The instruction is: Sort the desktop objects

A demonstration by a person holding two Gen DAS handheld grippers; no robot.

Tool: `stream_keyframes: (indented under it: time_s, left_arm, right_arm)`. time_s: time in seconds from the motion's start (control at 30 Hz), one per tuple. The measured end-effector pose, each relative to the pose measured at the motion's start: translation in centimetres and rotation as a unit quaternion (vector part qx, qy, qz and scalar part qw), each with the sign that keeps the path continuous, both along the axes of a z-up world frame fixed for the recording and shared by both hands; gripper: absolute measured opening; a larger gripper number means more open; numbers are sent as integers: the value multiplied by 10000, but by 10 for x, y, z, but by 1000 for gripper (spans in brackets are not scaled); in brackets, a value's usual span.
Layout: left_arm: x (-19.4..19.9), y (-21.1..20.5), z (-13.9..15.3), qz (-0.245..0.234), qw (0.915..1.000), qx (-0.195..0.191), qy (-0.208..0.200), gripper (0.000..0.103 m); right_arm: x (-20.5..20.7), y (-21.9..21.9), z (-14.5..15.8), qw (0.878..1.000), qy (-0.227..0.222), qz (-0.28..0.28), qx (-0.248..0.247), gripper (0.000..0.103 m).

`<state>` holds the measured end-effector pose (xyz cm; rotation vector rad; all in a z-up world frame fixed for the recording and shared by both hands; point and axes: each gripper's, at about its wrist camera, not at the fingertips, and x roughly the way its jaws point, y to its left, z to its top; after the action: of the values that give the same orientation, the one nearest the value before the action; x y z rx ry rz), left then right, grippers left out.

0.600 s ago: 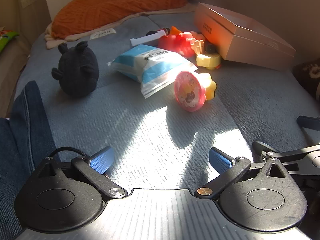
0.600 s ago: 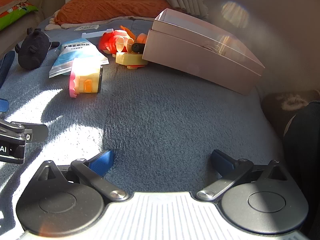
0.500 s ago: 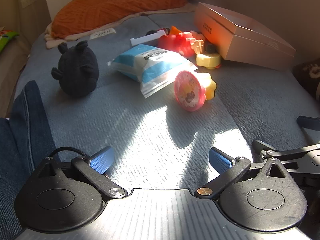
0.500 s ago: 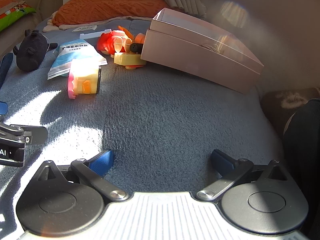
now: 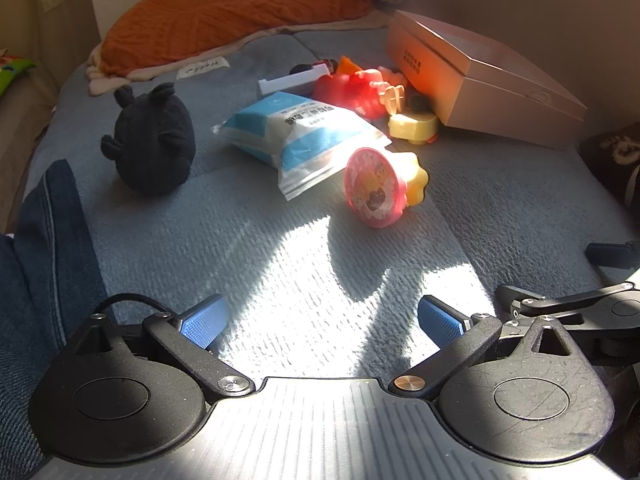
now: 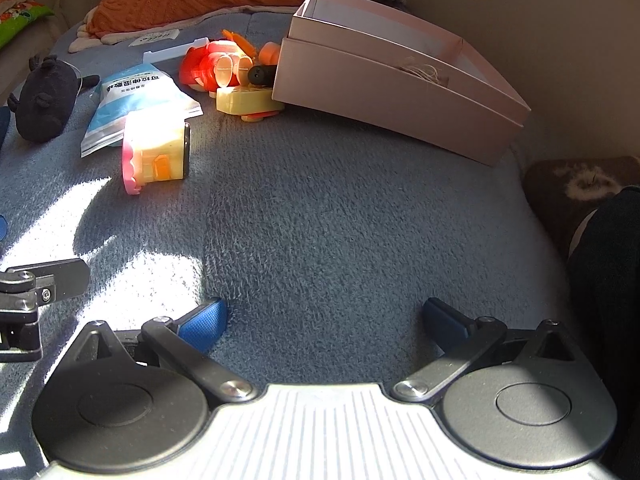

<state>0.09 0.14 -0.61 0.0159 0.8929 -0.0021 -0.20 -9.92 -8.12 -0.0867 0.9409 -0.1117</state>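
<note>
On a grey-blue blanket lie a black plush toy, a blue-and-white bag, a pink-and-yellow toy on its side, a red toy and a yellow toy. An open pink cardboard box stands at the back right. My left gripper is open and empty, low over the sunlit blanket, well short of the toys. My right gripper is open and empty over bare blanket in front of the box. The same toys show in the right wrist view: plush, bag, pink-and-yellow toy.
An orange pillow lies at the back. A jeans-clad leg is at the left edge. A white strip lies behind the bag. A dark brown cushion sits at the right. The right gripper's frame shows at the left view's right edge.
The right gripper has shifted a little to the right and tilted, so the toys sit slightly further left in its view. The left gripper has barely moved. Both stay open.
</note>
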Motion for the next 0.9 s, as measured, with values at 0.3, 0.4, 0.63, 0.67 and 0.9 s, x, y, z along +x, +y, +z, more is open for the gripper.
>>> stream_keyframes:
  time_s: [0.3, 0.4, 0.63, 0.67, 0.9]
  left_arm:
    - [9, 22, 30, 138, 9995, -77, -286, 103]
    - [16, 37, 42, 295, 9983, 99, -495, 103]
    - [30, 85, 62, 909, 9937, -25, -659, 103]
    - [30, 89, 62, 964, 9932, -93, -643, 103]
    - [30, 84, 60, 779, 9948, -50, -652, 103]
  right_arm:
    - [-16, 43, 34, 9792, -1023, 1639, -626, 103]
    - [-10, 73, 38, 9596, -1383, 2205, -1068, 103]
    - [49, 100, 25, 9714, -1236, 1883, -756, 82]
    - [57, 99, 25, 9755, -1143, 1780, -601, 80]
    - [76, 70, 46, 9866, -189, 1341, 913, 46]
